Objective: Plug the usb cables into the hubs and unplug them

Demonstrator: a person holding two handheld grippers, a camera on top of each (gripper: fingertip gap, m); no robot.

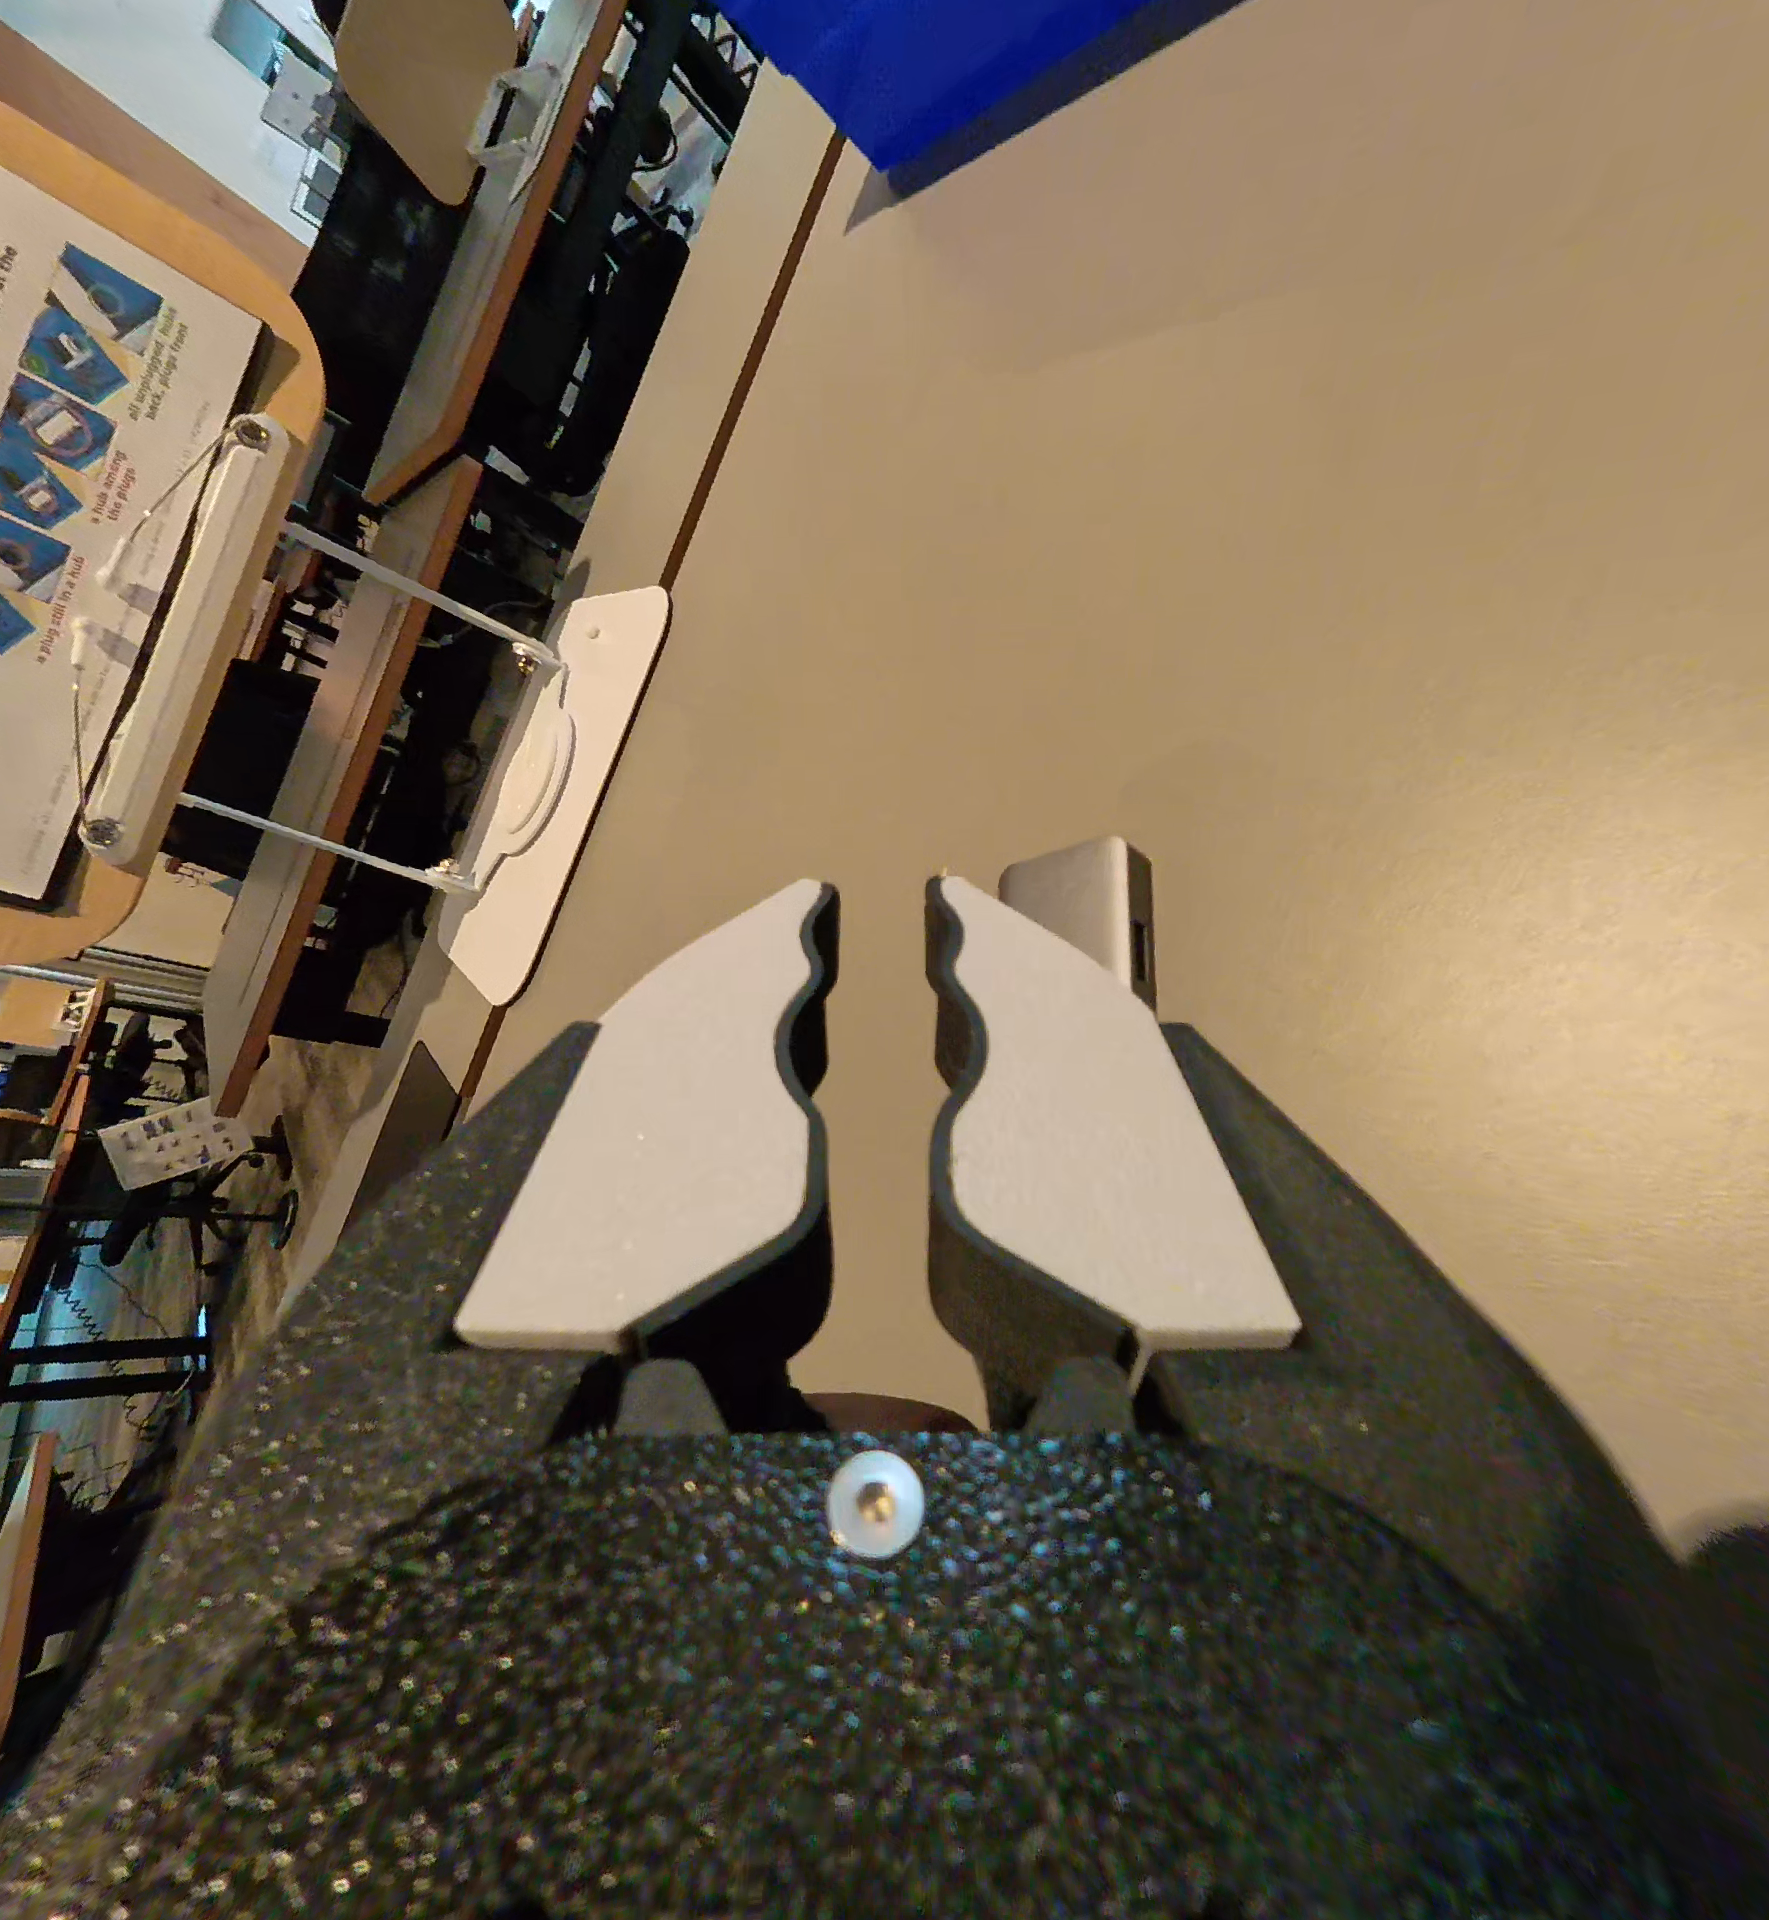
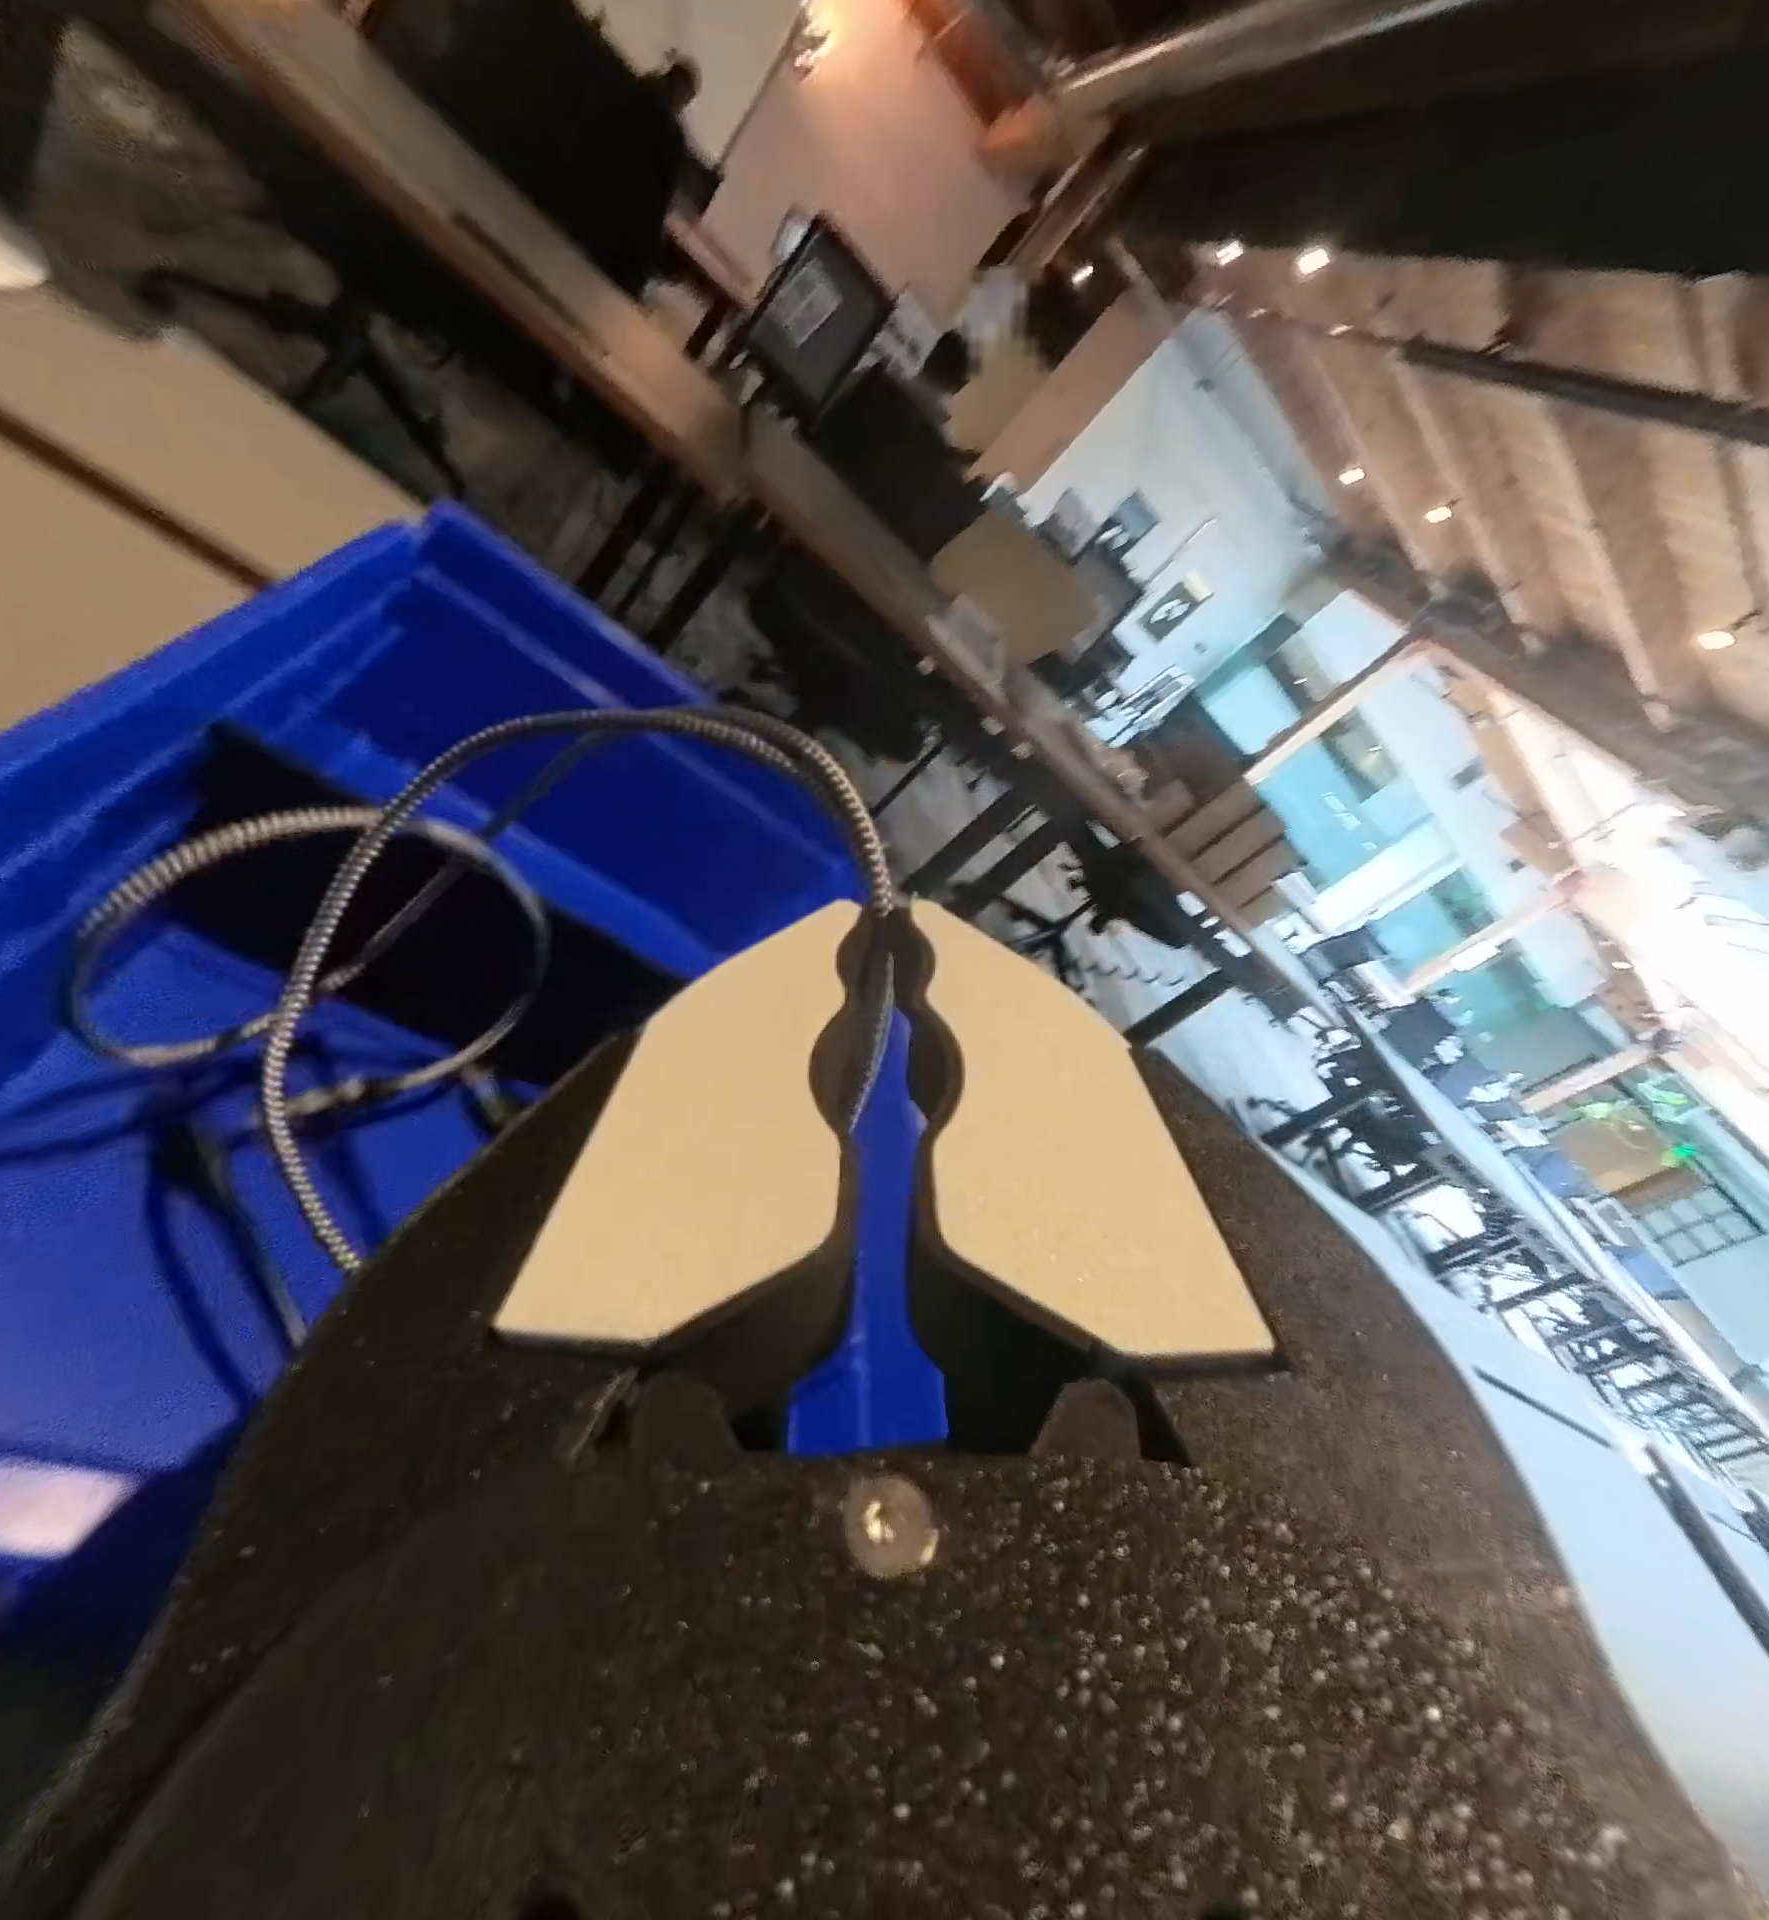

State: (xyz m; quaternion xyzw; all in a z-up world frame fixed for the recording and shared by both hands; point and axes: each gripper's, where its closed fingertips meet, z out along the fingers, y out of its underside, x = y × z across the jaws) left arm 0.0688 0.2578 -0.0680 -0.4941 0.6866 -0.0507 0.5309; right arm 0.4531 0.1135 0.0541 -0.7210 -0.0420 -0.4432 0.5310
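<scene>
In the left wrist view my left gripper point(image 1: 882, 904) is open and empty above the beige table point(image 1: 1379, 520). A grey USB hub point(image 1: 1088, 904) with a dark port face lies just beyond and right of my right-hand fingertip, partly hidden by it. In the right wrist view my right gripper point(image 2: 892, 920) is shut on a black braided USB cable point(image 2: 506, 790). The cable loops up and left from the fingertips over a blue bin point(image 2: 236, 935). Its plug is hidden.
A corner of the blue bin point(image 1: 963, 73) shows at the top of the left wrist view. A white stand point(image 1: 558, 790) with an instruction sheet point(image 1: 18, 582) sits at the table's left edge. Other desks and chairs lie beyond; the right wrist view is blurred. Some 45 centimeters of space lies between my two pairs of fingers.
</scene>
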